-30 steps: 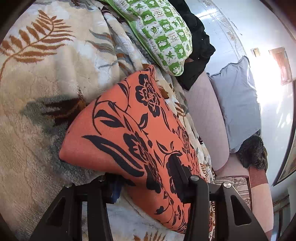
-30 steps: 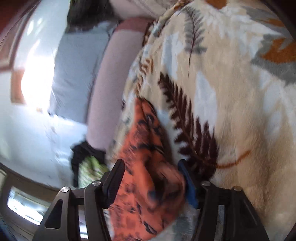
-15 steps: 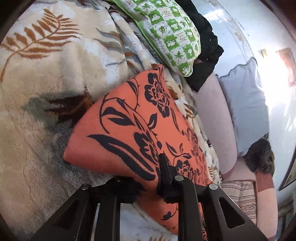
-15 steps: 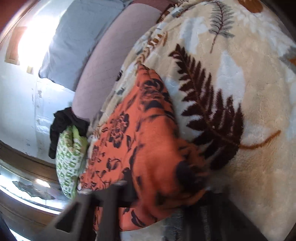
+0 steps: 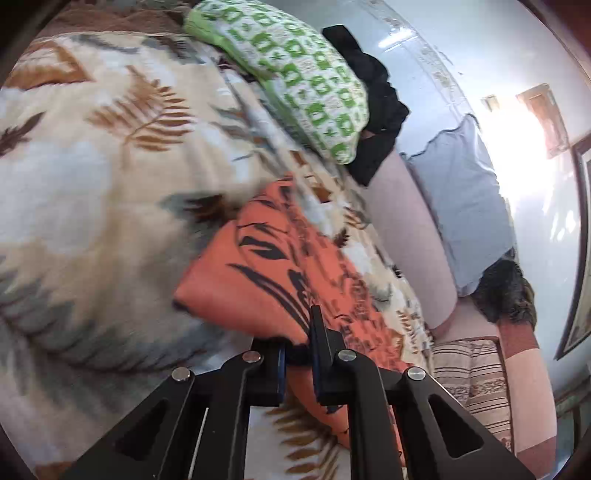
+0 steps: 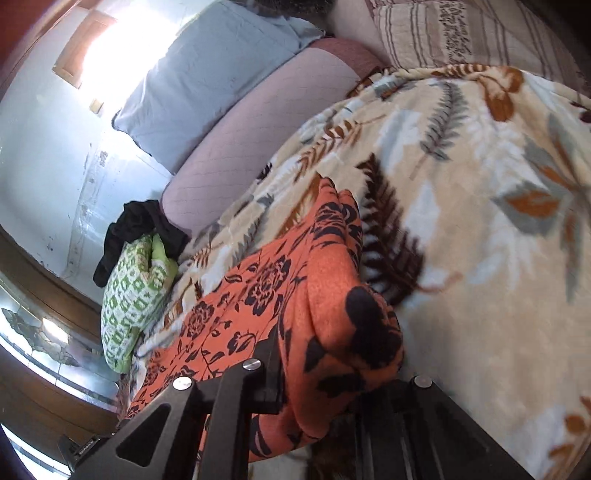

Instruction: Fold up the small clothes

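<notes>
Fern-printed blanket (image 5: 110,177) in cream, rust and grey covers the bed, and the orange floral cloth (image 5: 266,273) lies on it near the edge that meets a pinkish quilted bolster (image 5: 410,236). Seen from the left wrist, the left tool (image 5: 297,354) has its two black fingers drawn close together, pinching a bunched corner of the orange cloth, with the fabric running away from the pinch toward the bolster; this view is blurred across the blanket. It also shows a green-and-white patterned pillow (image 5: 306,77) at the top with a black garment (image 5: 373,107) just behind it, a pale blue cushion (image 5: 465,199) against the wall, and a dark furry thing (image 5: 506,295) beyond the cushion that cannot be identified. The right wrist view is sharper on the cloth (image 6: 280,288), showing its black flower print and a thick fold heaped over the right tool (image 6: 325,387), whose left finger (image 6: 273,369) presses against the fabric while the other finger is hidden under the bunch; the tool grips that fold. Only this view shows a striped cushion (image 6: 454,33) at the far end of the bolster (image 6: 258,122).
</notes>
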`<state>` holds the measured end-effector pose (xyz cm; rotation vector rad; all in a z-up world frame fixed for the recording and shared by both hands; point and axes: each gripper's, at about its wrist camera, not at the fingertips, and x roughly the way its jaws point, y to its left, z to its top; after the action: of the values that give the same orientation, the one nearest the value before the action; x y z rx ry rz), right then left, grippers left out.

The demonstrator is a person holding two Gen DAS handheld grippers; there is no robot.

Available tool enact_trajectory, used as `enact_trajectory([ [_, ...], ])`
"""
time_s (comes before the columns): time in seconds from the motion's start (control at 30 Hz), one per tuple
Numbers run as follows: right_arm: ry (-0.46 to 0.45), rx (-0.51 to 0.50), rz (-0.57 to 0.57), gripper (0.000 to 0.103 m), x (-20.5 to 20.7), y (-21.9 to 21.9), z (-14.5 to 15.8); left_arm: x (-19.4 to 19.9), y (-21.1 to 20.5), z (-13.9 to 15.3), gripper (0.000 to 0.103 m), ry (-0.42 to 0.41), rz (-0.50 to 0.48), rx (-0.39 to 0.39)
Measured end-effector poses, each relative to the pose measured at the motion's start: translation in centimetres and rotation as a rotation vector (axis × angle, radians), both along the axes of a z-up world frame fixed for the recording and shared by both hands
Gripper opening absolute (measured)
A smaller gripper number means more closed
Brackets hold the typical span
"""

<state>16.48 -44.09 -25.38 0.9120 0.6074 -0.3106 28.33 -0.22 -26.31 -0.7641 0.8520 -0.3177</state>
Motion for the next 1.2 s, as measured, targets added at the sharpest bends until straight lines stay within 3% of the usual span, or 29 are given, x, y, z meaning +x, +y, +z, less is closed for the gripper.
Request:
enact_trajectory([
  [0.07,0.081,-0.041,0.043,0.013,-1.0,1.2,-0.6,-0.3,1.0,-1.6,0.011,0.089,0.011,0.012],
  [0.1,0.117,-0.026,0.062,0.014,-1.3,1.2,-1.4,-0.4,1.7,-2.4,0.011,0.139,0.024,-0.017],
  [0.2,0.141,0.212,0.026,0.019,-2.8,-1.2,-3.9,-0.9,4.8,-3.5,0.011,0.186,0.102,-0.128],
  [0.27,0.132,0.321,-0.056,0.028,-4.8,-3.2,-4.4,-1.1,6.4,-3.0,0.012,0.165,0.138,-0.110],
  [0.3,0.127,0.328,-0.091,0.035,-5.7,-3.8,-4.2,-1.2,6.9,-2.8,0.013,0.159,0.150,-0.099],
  [0.33,0.122,0.308,-0.128,0.039,-6.5,-4.2,-3.6,-1.3,7.2,-2.7,0.015,0.154,0.158,-0.098],
  [0.4,0.094,0.164,-0.232,0.039,-8.1,-4.2,-1.1,-1.2,7.3,-2.8,0.028,0.150,0.145,-0.110],
  [0.47,0.034,0.026,-0.220,0.039,-7.9,-2.9,1.7,-1.2,7.1,-3.1,0.041,0.161,0.128,-0.129],
  [0.6,-0.072,-0.228,0.009,0.039,-3.7,2.9,6.1,-0.9,6.3,-3.4,0.057,0.164,0.080,-0.188],
  [0.67,-0.094,-0.254,0.128,0.039,-0.9,5.8,6.2,-0.5,5.3,-3.4,0.060,0.165,0.047,-0.188],
  [0.83,-0.066,-0.200,0.302,0.037,5.1,10.5,3.5,1.8,2.7,-4.0,0.060,0.163,-0.051,-0.201],
  [0.9,-0.020,-0.137,0.338,0.037,6.6,11.3,1.5,2.5,2.3,-4.5,0.060,0.173,-0.043,-0.200],
  [1.07,0.137,-0.071,0.419,0.037,8.7,12.4,-3.6,3.0,0.8,-3.9,0.057,0.106,-0.040,-0.134],
  [1.17,0.138,-0.082,0.435,0.035,8.9,12.4,-3.6,3.3,-0.1,-4.0,0.028,0.089,-0.045,-0.110],
  [1.2,0.137,-0.072,0.435,0.035,8.9,12.3,-3.8,3.3,-0.4,-4.0,0.024,0.083,-0.049,-0.096],
])
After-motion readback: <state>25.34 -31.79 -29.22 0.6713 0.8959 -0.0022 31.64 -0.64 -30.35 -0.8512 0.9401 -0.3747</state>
